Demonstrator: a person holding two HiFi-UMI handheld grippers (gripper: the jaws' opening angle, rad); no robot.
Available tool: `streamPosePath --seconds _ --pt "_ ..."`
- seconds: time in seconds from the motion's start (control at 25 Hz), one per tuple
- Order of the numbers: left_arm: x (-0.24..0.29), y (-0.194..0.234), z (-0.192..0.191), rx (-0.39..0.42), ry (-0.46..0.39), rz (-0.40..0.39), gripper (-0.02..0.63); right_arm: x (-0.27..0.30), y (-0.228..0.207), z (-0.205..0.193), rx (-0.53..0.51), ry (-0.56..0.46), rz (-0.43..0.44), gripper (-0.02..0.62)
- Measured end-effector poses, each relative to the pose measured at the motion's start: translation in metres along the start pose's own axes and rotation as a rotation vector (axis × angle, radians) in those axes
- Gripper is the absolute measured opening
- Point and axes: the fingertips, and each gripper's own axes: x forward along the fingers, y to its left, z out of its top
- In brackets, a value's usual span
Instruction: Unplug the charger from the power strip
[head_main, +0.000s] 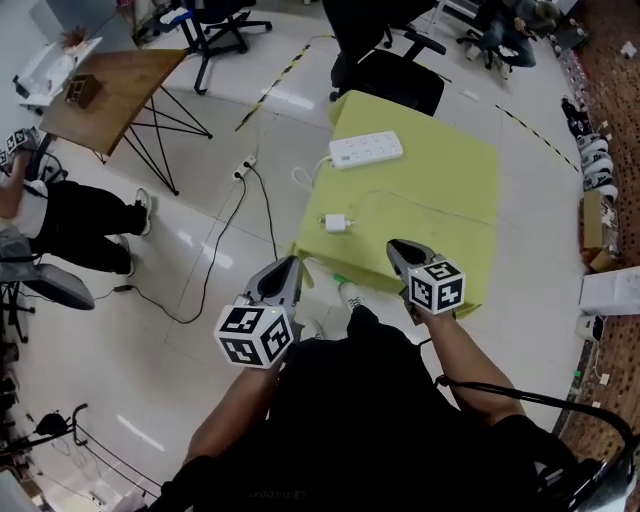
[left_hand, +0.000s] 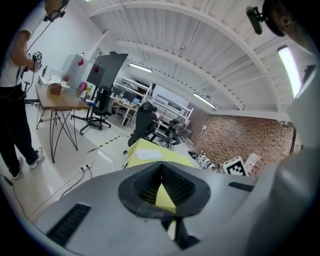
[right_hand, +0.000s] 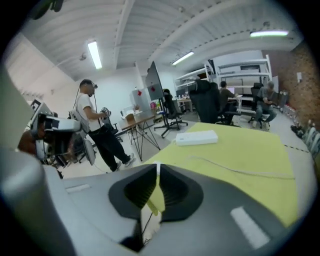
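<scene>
Jaws on both the left gripper (head_main: 290, 262) and right gripper (head_main: 398, 245) are pinched together w/ nothing between them, both near the person's body at the near edge of the table (head_main: 450, 170). Charger (head_main: 337, 222) lies flat on the yellow top, well apart from the power strip (head_main: 366, 150) at the far side, so it looks already unplugged. Risk from here, imo: charger sits near the table's left edge w/ its thin cable (right_hand: 235, 169) trailing across the top, so a gripper or sleeve catching that cable could drag it off.
</scene>
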Motion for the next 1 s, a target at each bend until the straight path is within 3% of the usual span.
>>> streamPosePath --seconds 0.04,0.24,0.4,0.56,1.0 --pt "0.003 -0.003 -0.001 0.013 0.005 -0.015 0.005 -0.015 0.002 0.006 0.018 -0.040 -0.012 0.003" --pt "0.023 -0.027 -0.005 0.062 0.039 -0.088 0.005 -0.089 0.011 0.030 0.136 -0.214 -0.024 0.002" --pt "0.030 -0.052 -0.008 0.088 0.057 -0.134 0.005 -0.129 0.022 0.037 0.153 -0.294 -0.004 0.002" --pt "0.028 -0.071 -0.012 0.099 0.061 -0.136 0.005 -0.149 0.030 0.036 0.111 -0.306 0.021 0.002" --pt "0.000 -0.130 -0.044 0.090 0.022 -0.046 0.005 -0.199 0.031 0.014 -0.022 -0.279 0.111 0.002"
